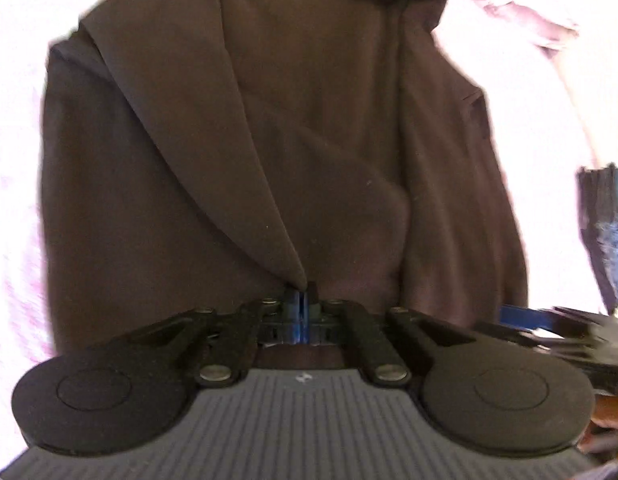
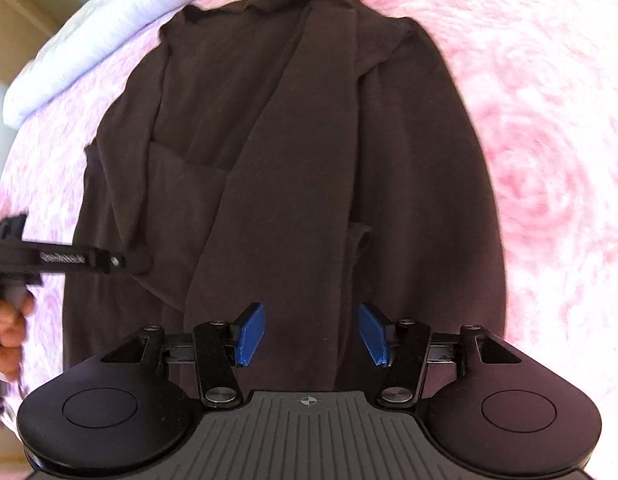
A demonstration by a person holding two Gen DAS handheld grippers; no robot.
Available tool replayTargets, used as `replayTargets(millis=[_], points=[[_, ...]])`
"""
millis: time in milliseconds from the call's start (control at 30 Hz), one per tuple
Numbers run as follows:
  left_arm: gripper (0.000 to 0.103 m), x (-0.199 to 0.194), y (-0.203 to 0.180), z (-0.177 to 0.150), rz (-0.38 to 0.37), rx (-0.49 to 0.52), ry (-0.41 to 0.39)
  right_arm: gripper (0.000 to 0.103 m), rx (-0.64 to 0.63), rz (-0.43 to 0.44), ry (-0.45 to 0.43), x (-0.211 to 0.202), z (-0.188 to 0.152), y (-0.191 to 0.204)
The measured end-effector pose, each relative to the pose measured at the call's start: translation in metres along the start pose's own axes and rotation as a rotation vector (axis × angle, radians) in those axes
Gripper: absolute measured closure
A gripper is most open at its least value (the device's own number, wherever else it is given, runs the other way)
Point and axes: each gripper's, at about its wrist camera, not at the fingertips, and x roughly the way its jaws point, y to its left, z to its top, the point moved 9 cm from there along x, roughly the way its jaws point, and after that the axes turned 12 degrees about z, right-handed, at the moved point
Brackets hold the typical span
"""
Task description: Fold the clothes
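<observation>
Left wrist: left claw (image 1: 303, 300) pressed together, tilted down over brown garment (image 1: 269, 140); right claw (image 2: 311, 334) spread.

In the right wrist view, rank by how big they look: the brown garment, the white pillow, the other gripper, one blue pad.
1. brown garment
2. white pillow
3. left gripper, partly cut off at the frame edge
4. blue pad, enlarged by nearness

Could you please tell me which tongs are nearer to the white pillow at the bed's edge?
Left. The left tongs reach over the brown garment's pillow-side edge; the right tongs hang over its middle, farther from the pillow.
</observation>
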Motion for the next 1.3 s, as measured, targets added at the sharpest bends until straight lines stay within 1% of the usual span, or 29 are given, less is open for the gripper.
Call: replayTargets(millis=[33,100,200,233,267,333,433,500,533,633,667,767,833,867,900,967,1067,1133,1167,1200,1267,1300], points=[[0.103,-0.014,0.008,0.004,-0.001,0.026,-0.019,0.047,-0.012,-0.004,0.008,0.003,-0.001,0.001],[0.103,-0.047,0.037,0.016,0.022,0.076,-0.067,0.047,-0.03,-0.013,0.022,0.007,-0.003,0.004],[0.103,-0.095,0.102,0.045,0.101,0.172,-0.111,0.047,-0.033,-0.032,0.034,0.011,-0.008,0.007],[0.103,-0.108,0.125,0.055,0.136,0.22,-0.111,0.047,-0.034,-0.039,0.043,0.013,-0.01,0.009],[0.103,-0.117,0.146,0.065,0.167,0.279,-0.092,0.047,-0.035,-0.045,0.05,0.014,-0.013,0.01],[0.103,-0.134,0.193,0.088,0.217,0.328,-0.085,0.047,-0.021,-0.044,0.051,0.016,-0.016,0.015],[0.103,-0.14,0.234,0.107,0.208,0.351,-0.06,0.047,0.02,-0.006,0.022,0.02,-0.014,0.031],[0.103,-0.135,0.25,0.111,0.225,0.411,-0.069,0.047,0.061,0.049,-0.013,0.025,-0.01,0.048],[0.103,-0.129,0.26,0.111,0.247,0.442,-0.059,0.047,0.075,0.073,-0.03,0.03,-0.008,0.059],[0.103,-0.112,0.289,0.11,0.312,0.536,-0.03,0.047,0.049,0.109,-0.049,0.049,-0.001,0.091],[0.103,-0.106,0.301,0.109,0.352,0.582,-0.021,0.047,0.035,0.113,-0.047,0.057,0.001,0.101],[0.103,-0.092,0.336,0.109,0.465,0.723,-0.002,0.047,-0.017,0.066,0.001,0.089,0.002,0.119],[0.103,-0.087,0.358,0.116,0.509,0.801,-0.01,0.047,-0.025,0.07,0.016,0.108,0.004,0.126],[0.103,-0.082,0.368,0.121,0.525,0.833,-0.012,0.047,-0.02,0.063,0.022,0.115,0.005,0.127],[0.103,-0.078,0.377,0.128,0.569,0.877,-0.029,0.047,-0.004,0.059,0.018,0.12,0.008,0.125],[0.101,-0.068,0.391,0.144,0.62,0.934,-0.052,0.047,0.044,0.06,-0.009,0.126,0.014,0.121],[0.086,-0.053,0.406,0.163,0.646,0.957,-0.054,0.047,0.111,0.051,-0.059,0.126,0.024,0.112],[0.081,-0.046,0.411,0.17,0.671,0.988,-0.052,0.047,0.16,0.043,-0.088,0.126,0.027,0.105],[0.076,-0.043,0.412,0.172,0.687,1.006,-0.054,0.047,0.189,0.045,-0.096,0.127,0.028,0.101],[0.076,-0.041,0.413,0.174,0.703,1.024,-0.057,0.047,0.218,0.049,-0.102,0.129,0.03,0.098],[0.076,-0.041,0.408,0.173,0.703,1.04,-0.058,0.047,0.25,0.055,-0.108,0.133,0.031,0.095],[0.076,-0.039,0.406,0.173,0.698,1.045,-0.052,0.057,0.252,0.058,-0.104,0.135,0.03,0.096]])
